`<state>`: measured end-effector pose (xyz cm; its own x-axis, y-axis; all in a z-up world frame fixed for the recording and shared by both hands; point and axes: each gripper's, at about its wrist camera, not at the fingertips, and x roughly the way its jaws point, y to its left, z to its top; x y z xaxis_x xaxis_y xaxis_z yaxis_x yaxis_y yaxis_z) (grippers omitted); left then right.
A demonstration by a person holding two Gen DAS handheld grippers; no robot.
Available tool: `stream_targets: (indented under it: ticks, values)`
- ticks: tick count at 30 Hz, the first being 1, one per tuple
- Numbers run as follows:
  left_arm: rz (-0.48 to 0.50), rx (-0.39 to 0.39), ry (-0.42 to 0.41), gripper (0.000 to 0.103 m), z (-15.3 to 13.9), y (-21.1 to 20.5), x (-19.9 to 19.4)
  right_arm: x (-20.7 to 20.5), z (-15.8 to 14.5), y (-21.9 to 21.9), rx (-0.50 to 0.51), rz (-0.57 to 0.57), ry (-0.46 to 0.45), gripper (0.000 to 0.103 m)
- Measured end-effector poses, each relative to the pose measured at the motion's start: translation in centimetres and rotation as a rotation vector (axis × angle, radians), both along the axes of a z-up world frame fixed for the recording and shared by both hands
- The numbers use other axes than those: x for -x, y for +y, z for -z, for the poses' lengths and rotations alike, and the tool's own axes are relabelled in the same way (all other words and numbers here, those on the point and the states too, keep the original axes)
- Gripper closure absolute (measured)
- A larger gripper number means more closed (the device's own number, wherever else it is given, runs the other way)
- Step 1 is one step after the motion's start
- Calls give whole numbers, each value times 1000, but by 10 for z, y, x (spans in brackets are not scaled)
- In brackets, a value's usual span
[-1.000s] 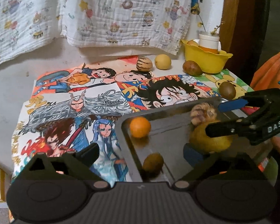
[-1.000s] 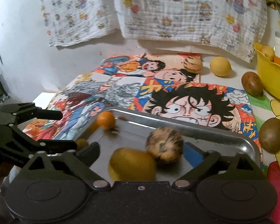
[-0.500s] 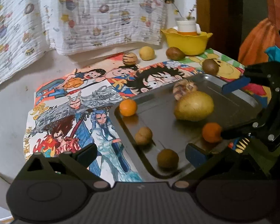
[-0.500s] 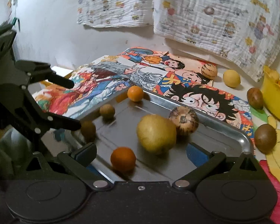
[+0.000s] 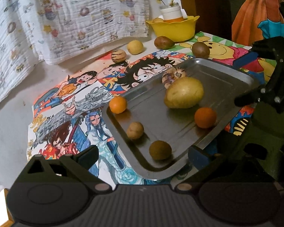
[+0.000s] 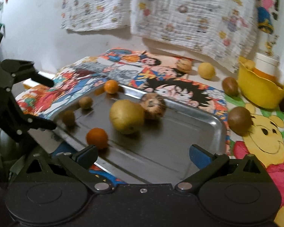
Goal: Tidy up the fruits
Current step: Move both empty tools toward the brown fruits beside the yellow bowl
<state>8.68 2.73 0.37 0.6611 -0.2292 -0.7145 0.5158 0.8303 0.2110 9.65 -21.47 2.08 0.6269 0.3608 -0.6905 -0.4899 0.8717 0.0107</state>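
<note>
Tongs (image 6: 143, 155) withdrawn, tray (image 6: 208, 132) rim clear

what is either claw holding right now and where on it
Nothing. The left claw and right claw are both open with empty gaps over the metal tray; every fruit lies loose.

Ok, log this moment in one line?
tray: six fruits | left gripper: open, empty | right gripper: open, empty | loose on table: four fruits
</note>
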Motion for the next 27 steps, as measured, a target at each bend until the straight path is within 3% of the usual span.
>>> stream_targets:
  ticks: [13,20,27]
  values:
    - [101,-18,10,1,-22,-44,-43,-19,2,-43,-52,184,-89,1]
    - [95,-19,58,1,-28,-72,-96,-52,12,-70,-60,329,-82,1]
    - [63,-15,24,1,-28,-98,-157,-96,27,-95,-122,495,-40,1]
